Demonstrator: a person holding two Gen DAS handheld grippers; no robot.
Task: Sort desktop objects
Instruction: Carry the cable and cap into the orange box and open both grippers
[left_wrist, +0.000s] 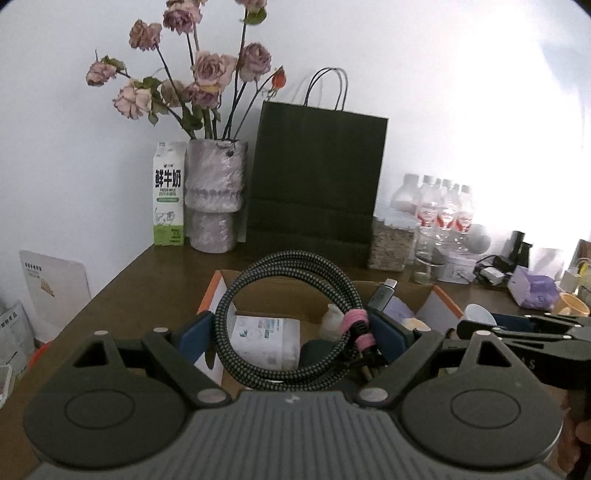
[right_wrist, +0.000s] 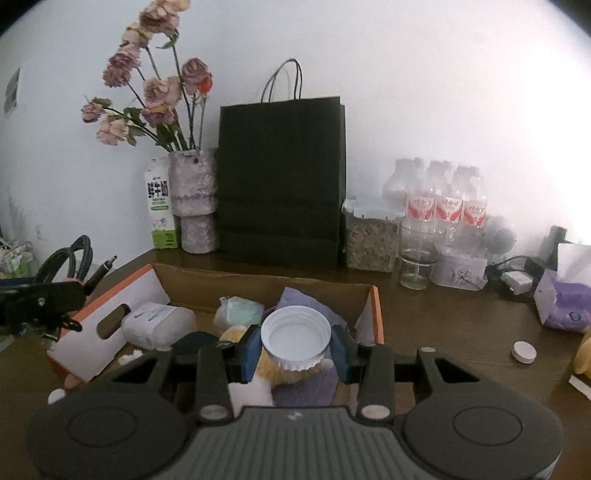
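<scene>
The blue-padded fingers (left_wrist: 195, 334) of the left gripper (left_wrist: 291, 332) are clamped on a coiled black-and-grey braided cable (left_wrist: 280, 321), which stands upright between them, bound on its right side by a pink strap (left_wrist: 356, 326), with a grey plug (left_wrist: 384, 295) poking up behind the strap. The right gripper (right_wrist: 297, 349) has its fingers (right_wrist: 251, 352) closed on a white ribbed plastic lid (right_wrist: 295, 338), held open side up.

Both held things hang over an open cardboard box with orange-edged white flaps (right_wrist: 110, 317). The cable is above the box's left half; the lid is above the box's right half. Inside the box lie a white plastic-wrapped pack (right_wrist: 157, 325), a pale green-and-white soft bundle (right_wrist: 238, 310), a purple cloth (right_wrist: 306, 299) and a fuzzy orange-and-white item (right_wrist: 280, 371) directly under the lid.

The box sits on a dark brown wooden surface (right_wrist: 443, 332). Behind the box stands a tall black paper bag with cord handles (right_wrist: 280, 177). Left of the box's back edge are a mottled purple vase of dried pink roses (right_wrist: 192, 199) and a white-and-green milk carton (right_wrist: 159, 210). Right of the box's back edge are a clear container of grain (right_wrist: 373, 236), an empty glass (right_wrist: 419, 258) and a cluster of water bottles with red labels (right_wrist: 447, 203). Further right of the box lie a purple tissue pack (right_wrist: 563, 302) and a small white round cap (right_wrist: 523, 351).
</scene>
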